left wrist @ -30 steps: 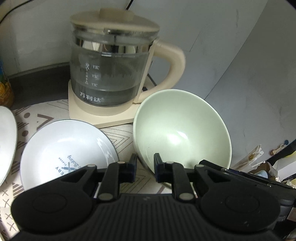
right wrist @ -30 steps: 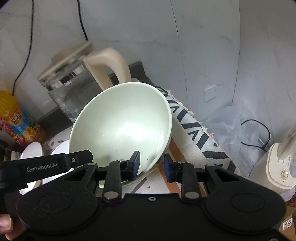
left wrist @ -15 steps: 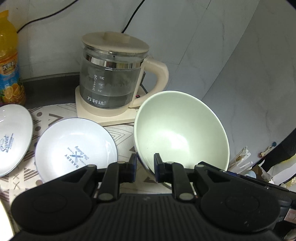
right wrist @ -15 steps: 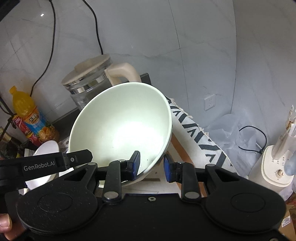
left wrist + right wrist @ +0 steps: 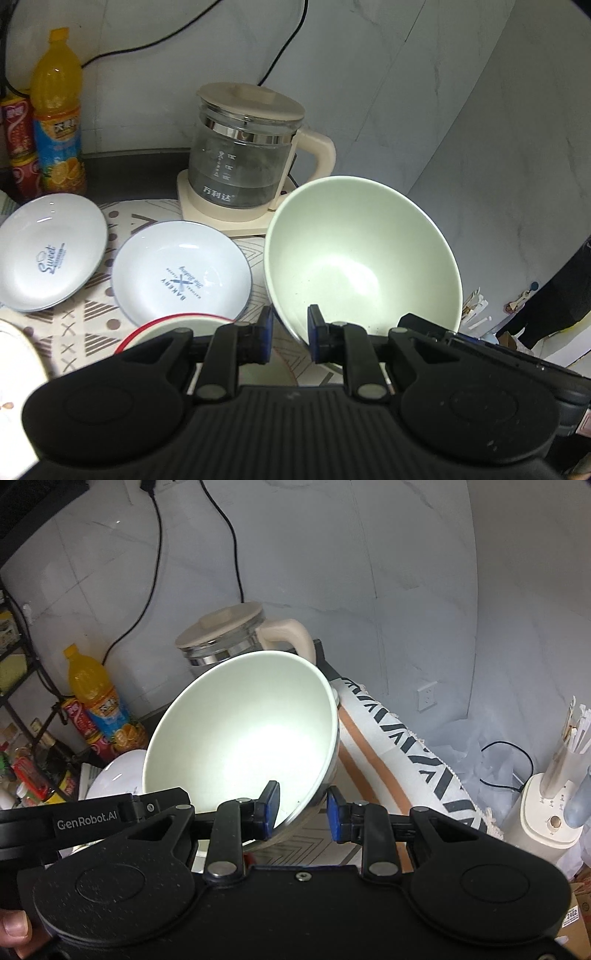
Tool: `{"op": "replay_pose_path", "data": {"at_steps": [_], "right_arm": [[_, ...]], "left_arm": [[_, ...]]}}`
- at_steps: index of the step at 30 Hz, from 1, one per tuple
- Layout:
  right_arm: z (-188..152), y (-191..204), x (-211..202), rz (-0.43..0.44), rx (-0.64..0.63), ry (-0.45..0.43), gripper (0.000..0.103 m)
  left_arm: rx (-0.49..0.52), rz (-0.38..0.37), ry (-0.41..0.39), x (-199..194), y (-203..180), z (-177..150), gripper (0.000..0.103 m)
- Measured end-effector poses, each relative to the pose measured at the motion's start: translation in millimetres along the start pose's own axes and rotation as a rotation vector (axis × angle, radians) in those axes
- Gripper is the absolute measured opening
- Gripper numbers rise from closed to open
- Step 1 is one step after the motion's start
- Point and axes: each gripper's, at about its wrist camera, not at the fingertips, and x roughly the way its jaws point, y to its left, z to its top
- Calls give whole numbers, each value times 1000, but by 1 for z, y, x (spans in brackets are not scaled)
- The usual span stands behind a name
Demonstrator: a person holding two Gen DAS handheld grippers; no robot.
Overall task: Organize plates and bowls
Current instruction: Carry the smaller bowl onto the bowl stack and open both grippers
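A large pale green bowl [image 5: 364, 258] is held up above the table, gripped on opposite rims by both grippers. My left gripper [image 5: 290, 334] is shut on its near-left rim. My right gripper [image 5: 302, 810] is shut on its right rim; the bowl [image 5: 240, 738] fills that view's middle. Two white plates with blue print lie on the patterned cloth: a "Bakery" plate [image 5: 181, 273] and a "Sweet" plate [image 5: 48, 251]. A red-rimmed white dish [image 5: 173, 325] shows just behind my left fingers.
A glass kettle with cream lid and handle [image 5: 251, 155] stands on its base at the back. An orange juice bottle [image 5: 57, 118] and a red can [image 5: 20, 147] stand at the back left. The table's right edge with hanging cloth [image 5: 402, 746] drops to the floor.
Both grippers have lifted the green bowl higher and drawn back from the kettle. The plates, bottle and red-rimmed dish have come into view below.
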Motion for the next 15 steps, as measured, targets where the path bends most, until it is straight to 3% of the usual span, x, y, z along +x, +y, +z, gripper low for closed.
{"op": "replay_pose_path", "data": {"at_steps": [15], "right_arm": [[-28, 24, -24, 52, -3, 10, 27]], "left_arm": [[-32, 49, -16, -48, 22, -28, 17]]}}
